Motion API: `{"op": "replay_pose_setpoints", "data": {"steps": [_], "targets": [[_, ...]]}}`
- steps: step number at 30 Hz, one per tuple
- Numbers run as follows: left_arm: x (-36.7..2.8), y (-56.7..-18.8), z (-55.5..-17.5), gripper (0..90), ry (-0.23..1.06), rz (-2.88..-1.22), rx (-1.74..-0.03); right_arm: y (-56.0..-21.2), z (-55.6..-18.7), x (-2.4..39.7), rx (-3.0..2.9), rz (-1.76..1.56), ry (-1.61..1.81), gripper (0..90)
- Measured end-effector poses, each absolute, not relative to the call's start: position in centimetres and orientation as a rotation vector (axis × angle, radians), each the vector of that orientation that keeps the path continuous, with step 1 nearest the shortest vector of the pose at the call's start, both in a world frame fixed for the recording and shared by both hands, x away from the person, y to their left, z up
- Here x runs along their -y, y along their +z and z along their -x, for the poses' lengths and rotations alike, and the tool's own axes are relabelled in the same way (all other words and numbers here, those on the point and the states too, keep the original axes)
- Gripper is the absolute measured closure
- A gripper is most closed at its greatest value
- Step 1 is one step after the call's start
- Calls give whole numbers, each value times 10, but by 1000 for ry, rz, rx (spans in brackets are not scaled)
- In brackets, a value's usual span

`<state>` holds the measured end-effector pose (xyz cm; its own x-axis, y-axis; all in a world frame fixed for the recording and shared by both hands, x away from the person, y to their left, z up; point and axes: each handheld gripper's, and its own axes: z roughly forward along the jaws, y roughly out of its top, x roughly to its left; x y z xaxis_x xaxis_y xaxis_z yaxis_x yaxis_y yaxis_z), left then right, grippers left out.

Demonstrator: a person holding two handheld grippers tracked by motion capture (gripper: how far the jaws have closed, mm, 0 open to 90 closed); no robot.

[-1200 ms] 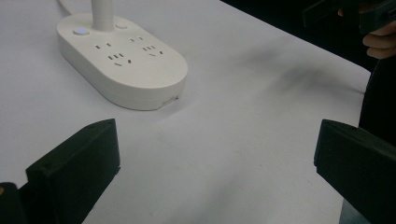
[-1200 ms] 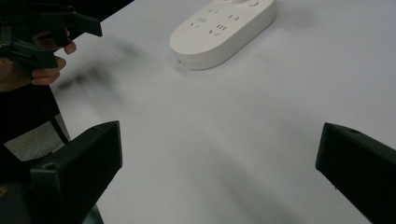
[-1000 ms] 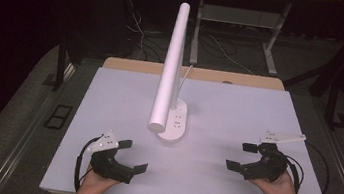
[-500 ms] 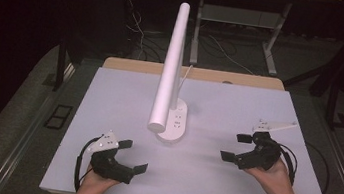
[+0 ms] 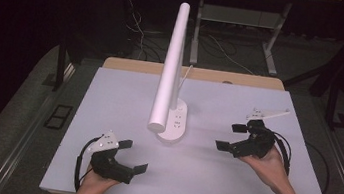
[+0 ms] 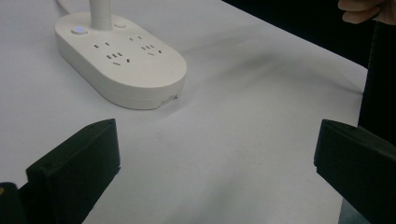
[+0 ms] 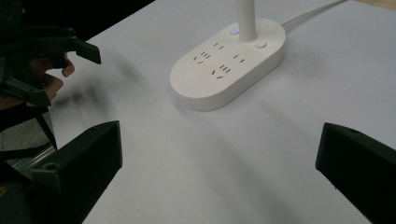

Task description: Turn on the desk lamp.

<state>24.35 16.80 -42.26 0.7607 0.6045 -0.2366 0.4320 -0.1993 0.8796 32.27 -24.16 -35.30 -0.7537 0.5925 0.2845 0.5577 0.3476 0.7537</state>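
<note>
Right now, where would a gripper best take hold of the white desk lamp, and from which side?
Probably the thin upright stem just above the lamp's oval socket base: it is narrow enough for open jaws, while the base is broad and flat. The right gripper, open, looks straight at it across bare table, so come from the right, jaws level around the stem.

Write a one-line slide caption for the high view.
Two hand-held grippers, left and right, both open, flank a white desk lamp on a white table.
</note>
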Motion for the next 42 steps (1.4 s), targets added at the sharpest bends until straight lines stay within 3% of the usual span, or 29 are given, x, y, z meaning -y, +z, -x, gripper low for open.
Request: {"op": "replay_pose_setpoints", "data": {"steps": [42], "targets": [[-171, -422, -245, 0, 197, -1815, -818, -344, -396, 180, -2596, -1062, 1348, 3]]}}
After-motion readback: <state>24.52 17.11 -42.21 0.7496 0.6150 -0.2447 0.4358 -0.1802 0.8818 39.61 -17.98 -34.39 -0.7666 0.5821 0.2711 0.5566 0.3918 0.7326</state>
